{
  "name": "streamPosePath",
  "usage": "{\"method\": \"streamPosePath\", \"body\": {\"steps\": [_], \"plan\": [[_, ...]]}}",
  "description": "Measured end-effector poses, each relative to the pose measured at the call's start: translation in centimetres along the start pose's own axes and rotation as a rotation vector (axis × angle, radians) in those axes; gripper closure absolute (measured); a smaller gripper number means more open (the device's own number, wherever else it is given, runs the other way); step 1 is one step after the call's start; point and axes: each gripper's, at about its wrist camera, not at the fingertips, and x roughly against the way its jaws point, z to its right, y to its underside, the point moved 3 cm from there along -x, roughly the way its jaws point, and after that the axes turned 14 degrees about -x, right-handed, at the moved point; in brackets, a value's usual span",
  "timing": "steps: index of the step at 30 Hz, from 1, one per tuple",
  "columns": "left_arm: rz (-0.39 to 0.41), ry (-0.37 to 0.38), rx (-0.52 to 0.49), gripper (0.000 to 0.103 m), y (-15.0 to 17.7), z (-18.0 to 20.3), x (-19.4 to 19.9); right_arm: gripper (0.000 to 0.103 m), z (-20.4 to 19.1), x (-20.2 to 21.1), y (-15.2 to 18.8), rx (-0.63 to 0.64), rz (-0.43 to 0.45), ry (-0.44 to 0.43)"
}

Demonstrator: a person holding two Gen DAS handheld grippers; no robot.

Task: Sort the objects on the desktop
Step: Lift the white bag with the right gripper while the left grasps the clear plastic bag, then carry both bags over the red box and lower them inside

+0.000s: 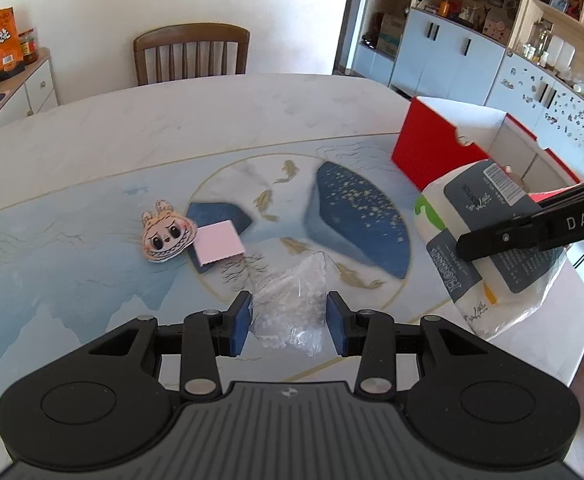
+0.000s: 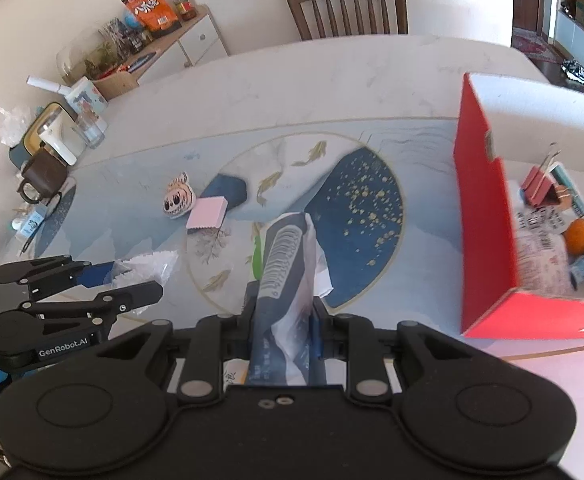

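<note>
Tissue pack [image 2: 288,272]: being clamped by the right gripper [image 2: 282,320], left of the red box [image 2: 483,216].
Clear plastic bag [image 1: 292,312]: being pinched by the left gripper [image 1: 288,322], further left of the red box.

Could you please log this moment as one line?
left gripper: shut on plastic bag | right gripper: shut on tissue pack | red box: open | sticker, pink pad: on table

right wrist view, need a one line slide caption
Right tool grips a tissue pack above the patterned table, beside an open red box.
</note>
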Motion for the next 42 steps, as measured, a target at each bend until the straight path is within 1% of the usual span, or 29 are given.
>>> {"method": "streamPosePath", "body": {"steps": [11,20,30,42], "plan": [[0.037,0.046,-0.015,0.064,-3.0,3.1,1.2,0.079,2.1,4.1,-1.2,0.011,0.049,0.005],[0.055,0.069,-0.035,0.064,-5.8,6.0,0.6,0.079,5.3,6.3,-2.6,0.003,0.079,0.014],[0.067,0.086,-0.083,0.064,-8.8,10.0,-0.9,0.079,9.6,8.3,-4.0,-0.014,0.123,0.030],[0.102,0.135,-0.177,0.064,-14.0,15.4,-2.9,0.079,16.3,11.3,-6.2,-0.065,0.194,0.088]]}}
